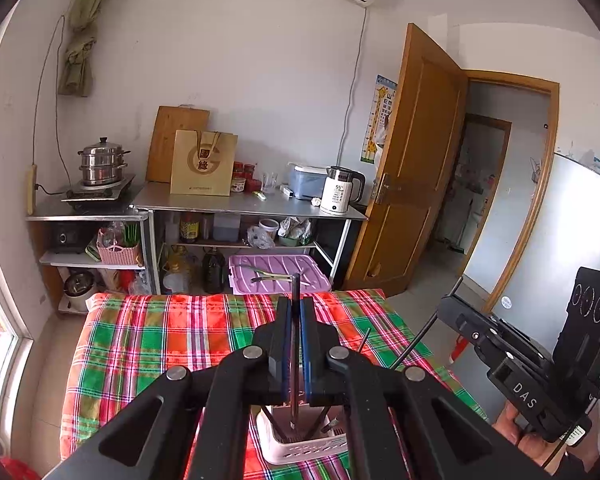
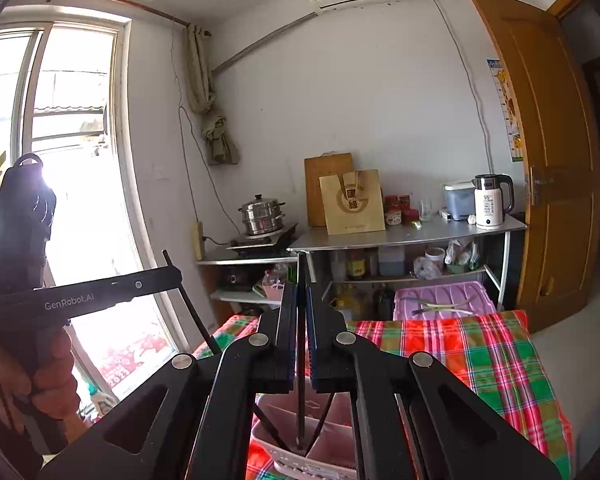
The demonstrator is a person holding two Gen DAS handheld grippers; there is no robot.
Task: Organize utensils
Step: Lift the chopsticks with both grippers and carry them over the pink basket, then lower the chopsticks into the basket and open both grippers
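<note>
My left gripper (image 1: 295, 308) is shut on a dark chopstick (image 1: 295, 360) that stands upright with its lower end inside a pink utensil basket (image 1: 300, 446) on the plaid cloth. My right gripper (image 2: 301, 294) is shut on another dark chopstick (image 2: 301, 364), also upright, its tip down in the same basket (image 2: 296, 458). Other dark chopsticks lean in the basket. The right gripper shows in the left wrist view (image 1: 458, 304) with its chopstick slanting down. The left gripper shows in the right wrist view (image 2: 172, 276) with its chopstick.
A plaid cloth (image 1: 160, 344) covers the table. Behind it lies a purple lid (image 1: 276, 276) with utensils on it, and steel shelving (image 1: 244, 204) with a kettle (image 1: 340, 190), steamer pot (image 1: 102, 162) and paper bag. An open wooden door (image 1: 416, 160) is on the right, a window (image 2: 60, 160) on the left.
</note>
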